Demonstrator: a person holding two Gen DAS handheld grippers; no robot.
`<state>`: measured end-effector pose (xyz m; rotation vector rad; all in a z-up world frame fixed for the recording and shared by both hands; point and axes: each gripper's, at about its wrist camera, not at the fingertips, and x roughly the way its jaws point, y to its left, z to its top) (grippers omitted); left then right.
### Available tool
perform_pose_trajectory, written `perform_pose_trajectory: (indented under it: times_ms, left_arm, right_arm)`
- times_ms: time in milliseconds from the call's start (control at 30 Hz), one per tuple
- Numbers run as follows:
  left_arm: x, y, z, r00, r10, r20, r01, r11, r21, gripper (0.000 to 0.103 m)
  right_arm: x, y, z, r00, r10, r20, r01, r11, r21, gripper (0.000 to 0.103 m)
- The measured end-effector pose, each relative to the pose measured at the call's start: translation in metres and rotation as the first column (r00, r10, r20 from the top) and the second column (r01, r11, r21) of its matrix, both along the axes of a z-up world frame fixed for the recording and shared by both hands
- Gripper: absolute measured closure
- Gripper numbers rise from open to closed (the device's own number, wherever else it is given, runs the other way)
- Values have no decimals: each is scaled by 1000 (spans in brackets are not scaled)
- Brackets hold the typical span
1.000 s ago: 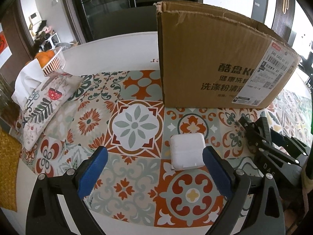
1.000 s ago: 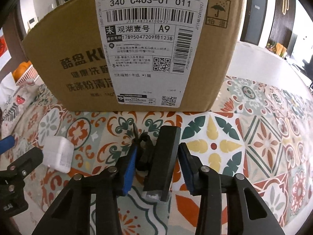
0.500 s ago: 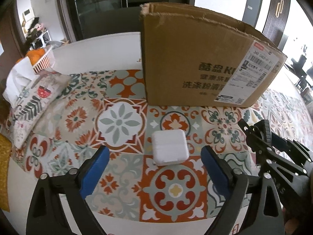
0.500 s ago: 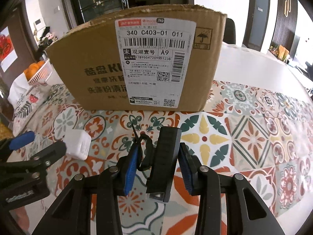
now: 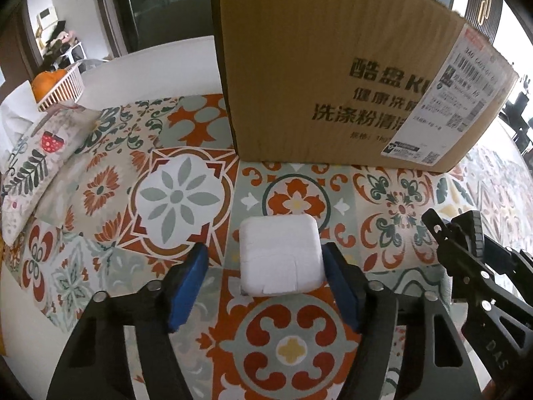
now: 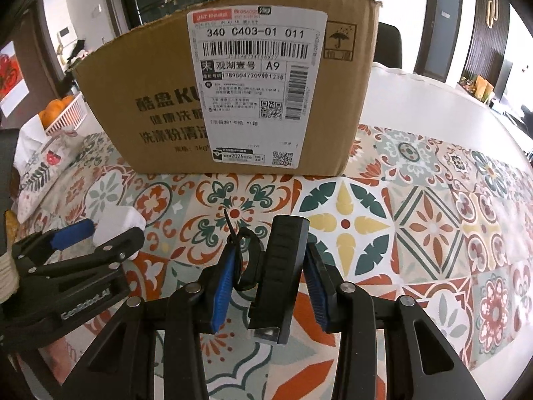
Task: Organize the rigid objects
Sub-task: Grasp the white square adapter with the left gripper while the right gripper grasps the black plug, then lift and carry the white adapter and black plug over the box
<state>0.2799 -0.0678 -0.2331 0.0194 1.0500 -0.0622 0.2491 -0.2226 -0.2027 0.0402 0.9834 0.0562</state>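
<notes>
The white power adapter (image 5: pixel 281 255) lies flat on the patterned cloth (image 5: pixel 173 196) over the tabletop, just this side of the cardboard box (image 5: pixel 319 76), and I have it between the fingers of my left tongs (image 5: pixel 263 280). Those jaws have just been closing around it; the right blue pad (image 5: pixel 339 286) looks to touch its side, while the left pad (image 5: pixel 188 286) stands clear, so it is not yet clamped. My right tongs (image 6: pixel 268 286) are closed tight on a black bar-shaped object (image 6: pixel 281 273), held above the cloth to the right of the adapter. Far left sit a floral cushion (image 5: pixel 36 163) and a white basket of oranges (image 5: pixel 63 86).
</notes>
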Motion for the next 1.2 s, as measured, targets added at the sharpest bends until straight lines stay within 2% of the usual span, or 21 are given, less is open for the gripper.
perform_pose_trajectory:
  times_ms: [133, 200, 500, 800, 1200]
  left_arm:
    - [4, 0, -4, 1000, -6, 3, 6, 1000, -8, 45]
    - [4, 0, -3, 1000, -18, 8, 18, 1000, -12, 57]
    - [-7, 0, 7, 998, -50, 24, 50, 998, -32, 57]
    - [-28, 11, 32, 997, -38, 62, 42, 997, -72, 57]
    - [-46, 19, 75, 988, -52, 148, 62, 996, -65, 57]
  right_arm:
    - [0, 0, -1, 1000, 4, -3, -4, 1000, 2, 62]
    - [0, 1, -1, 1000, 6, -5, -6, 1000, 4, 62]
    - [-6, 2, 6, 1000, 9, 6, -9, 1000, 6, 62]
    - [-15, 2, 22, 1000, 4, 28, -5, 1000, 13, 62]
    - [-27, 6, 57, 996, 10, 86, -10, 1000, 5, 62]
